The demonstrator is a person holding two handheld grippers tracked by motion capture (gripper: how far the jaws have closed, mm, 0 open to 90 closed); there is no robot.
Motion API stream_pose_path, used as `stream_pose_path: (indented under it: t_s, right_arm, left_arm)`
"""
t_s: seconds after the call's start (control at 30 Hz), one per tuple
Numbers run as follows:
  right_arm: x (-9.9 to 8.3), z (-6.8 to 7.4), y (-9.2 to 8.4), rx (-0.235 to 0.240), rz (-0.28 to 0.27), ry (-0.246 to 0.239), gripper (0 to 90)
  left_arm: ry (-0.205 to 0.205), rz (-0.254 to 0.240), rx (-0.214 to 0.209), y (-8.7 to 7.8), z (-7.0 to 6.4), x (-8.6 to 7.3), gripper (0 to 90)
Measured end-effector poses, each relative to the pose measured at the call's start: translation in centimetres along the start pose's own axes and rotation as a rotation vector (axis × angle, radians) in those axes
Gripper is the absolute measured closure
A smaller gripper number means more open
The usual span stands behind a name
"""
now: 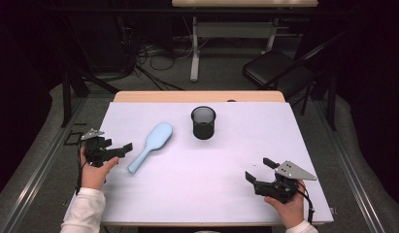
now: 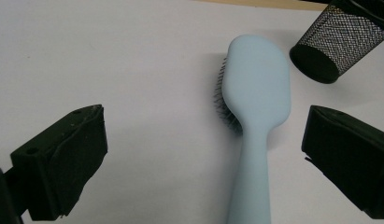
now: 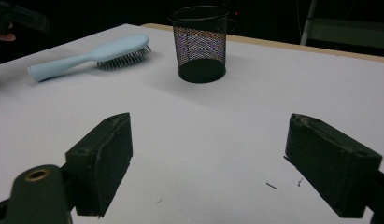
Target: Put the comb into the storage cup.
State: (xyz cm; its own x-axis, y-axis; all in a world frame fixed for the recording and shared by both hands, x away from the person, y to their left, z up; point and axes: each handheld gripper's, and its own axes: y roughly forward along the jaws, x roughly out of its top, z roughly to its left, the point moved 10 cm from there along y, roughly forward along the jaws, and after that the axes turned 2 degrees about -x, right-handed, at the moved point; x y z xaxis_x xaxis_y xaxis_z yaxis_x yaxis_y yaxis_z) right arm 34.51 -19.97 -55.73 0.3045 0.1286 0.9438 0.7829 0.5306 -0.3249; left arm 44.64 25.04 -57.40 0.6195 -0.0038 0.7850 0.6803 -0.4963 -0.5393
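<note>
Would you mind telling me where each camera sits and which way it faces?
High view: above the person's side, facing forward and down on the table; both hands, left gripper and right gripper show.
Left gripper view: on that gripper, looking along its open jaws at the hairbrush.
Right gripper view: low over the table, facing across it past open jaws to the mesh cup.
All three share hairbrush and mesh cup.

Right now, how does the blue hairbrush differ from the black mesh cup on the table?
The hairbrush is pale blue, solid and long; the mesh cup is black, see-through wire and round. The hairbrush lies flat, bristles down; the mesh cup stands upright, open end up. The hairbrush lies nearer the left gripper, the mesh cup farther back. Both rest untouched on the white table.
</note>
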Motion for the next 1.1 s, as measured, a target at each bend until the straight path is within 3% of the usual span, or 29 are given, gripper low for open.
stream_pose_path:
  t_s: [0.2, 0.87, 1.1]
  right_arm:
    - [0.0, 0.0, 0.0, 0.000, 0.000, 0.001, 14.7]
    - [0.0, 0.0, 0.0, 0.000, 0.002, -0.002, 14.7]
    - [-0.1, 0.0, 0.0, -0.001, 0.003, -0.002, 14.7]
  left_arm:
    - [0.022, -0.007, -0.011, -0.4, -0.6, 0.5, 0.6]
    - [0.106, 0.033, 0.030, -0.8, -1.7, 0.8, 1.8]
    - [0.144, 0.074, 0.051, -0.8, -2.0, 0.7, 2.1]
